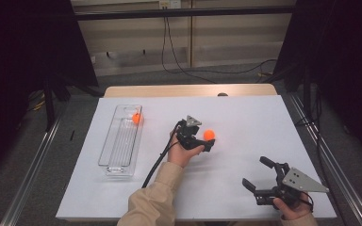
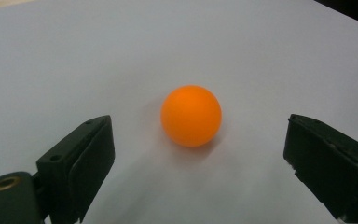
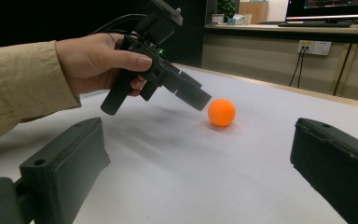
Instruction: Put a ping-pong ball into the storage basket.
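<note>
The orange ball (image 2: 191, 115) sits on the white table (image 1: 245, 117) near its middle, between the wide-open jaws of the left gripper (image 2: 200, 163), and looks light, smooth and apt to roll, so grip it across its widest part, gently.

The left hand-held gripper (image 3: 205, 100), jaws spread, hovers just beside the orange ball (image 3: 222, 112) on the white table (image 3: 191, 177).

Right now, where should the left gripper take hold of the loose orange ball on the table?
Probably across its widest middle, one jaw each side. The orange ball is round and rests free on the white table, so a higher pinch may squirt it out. The left gripper, open and already facing it, can advance straight.
</note>
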Demonstrator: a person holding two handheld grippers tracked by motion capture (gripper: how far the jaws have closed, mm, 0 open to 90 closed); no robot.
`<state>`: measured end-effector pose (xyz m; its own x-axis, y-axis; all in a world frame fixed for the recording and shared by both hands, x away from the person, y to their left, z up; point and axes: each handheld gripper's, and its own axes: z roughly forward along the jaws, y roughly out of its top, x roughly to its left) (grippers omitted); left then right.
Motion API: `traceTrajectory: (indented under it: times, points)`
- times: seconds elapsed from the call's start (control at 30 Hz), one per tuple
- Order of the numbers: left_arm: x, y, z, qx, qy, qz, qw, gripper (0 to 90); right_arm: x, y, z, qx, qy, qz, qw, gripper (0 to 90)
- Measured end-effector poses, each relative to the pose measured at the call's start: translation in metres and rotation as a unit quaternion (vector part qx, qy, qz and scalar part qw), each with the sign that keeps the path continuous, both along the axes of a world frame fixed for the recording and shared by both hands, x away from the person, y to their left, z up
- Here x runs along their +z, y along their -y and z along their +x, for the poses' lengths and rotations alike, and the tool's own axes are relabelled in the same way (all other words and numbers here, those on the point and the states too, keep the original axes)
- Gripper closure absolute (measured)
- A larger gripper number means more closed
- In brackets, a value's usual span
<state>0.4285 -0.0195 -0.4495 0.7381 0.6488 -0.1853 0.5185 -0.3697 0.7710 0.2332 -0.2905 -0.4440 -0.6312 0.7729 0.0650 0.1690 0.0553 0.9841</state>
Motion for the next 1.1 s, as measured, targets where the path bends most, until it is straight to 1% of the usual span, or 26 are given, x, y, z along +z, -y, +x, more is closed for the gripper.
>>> traceTrajectory:
  times: [0.17, 0.27, 0.3, 0.4, 0.43, 0.53, 0.57, 0.77, 0.87, 0.97, 1.0, 1.1]
  points:
    - [-0.0008, 0.0016, 0.0, 0.0, -0.003, -0.003, 1.0, 8.7, 0.0, 0.0003, 0.0002, 0.0, 0.001, 0.0, 1.0, 2.6]
    - [0.0001, 0.0023, 0.0003, -0.004, -0.001, 0.001, 1.0, 8.7, -0.0001, 0.0003, 0.0002, -0.001, 0.0, 0.001, 1.0, 2.6]
    - [0.0004, 0.0028, 0.0003, -0.002, -0.001, -0.003, 1.0, 8.7, -0.0001, 0.0003, 0.0002, -0.001, 0.0, 0.001, 1.0, 2.6]
    - [0.0011, 0.0031, 0.0012, -0.002, -0.001, 0.0, 1.0, 8.7, -0.0001, 0.0001, 0.0002, 0.0, 0.0, 0.0, 1.0, 2.6]
    - [0.0009, 0.0033, 0.0015, 0.0, -0.002, -0.002, 1.0, 8.7, -0.0001, 0.0, 0.0002, 0.0, 0.0, 0.0, 1.0, 2.6]
    - [0.0001, 0.0039, 0.0024, 0.0, -0.002, 0.004, 1.0, 8.7, -0.0002, -0.0001, 0.0003, 0.0, 0.001, 0.0, 1.0, 2.6]
    - [-0.0004, 0.0045, 0.0024, 0.003, -0.002, 0.003, 1.0, 8.8, -0.0002, -0.0001, 0.0002, 0.0, 0.001, 0.0, 1.0, 2.6]
    - [-0.0015, 0.007, 0.0033, 0.001, -0.002, 0.009, 1.0, 9.0, -0.0002, 0.0, 0.0003, 0.0, 0.001, -0.001, 1.0, 2.6]
    - [-0.002, 0.0087, 0.0041, 0.004, -0.001, 0.006, 1.0, 9.1, -0.0002, 0.0, 0.0003, -0.001, 0.001, -0.001, 1.0, 2.7]
    - [-0.0029, 0.0089, 0.0056, 0.003, -0.001, 0.01, 0.9999, 9.1, -0.0002, 0.0, 0.0002, -0.001, 0.0, 0.0, 1.0, 2.7]
    - [-0.0034, 0.0093, 0.0057, 0.005, -0.003, 0.006, 1.0, 9.2, -0.0002, 0.0001, 0.0003, -0.001, 0.001, 0.0, 1.0, 2.7]
    - [-0.0042, 0.0097, 0.0066, 0.006, -0.001, 0.006, 1.0, 9.5, -0.0002, 0.0, 0.0003, -0.001, 0.001, 0.0, 1.0, 2.8]
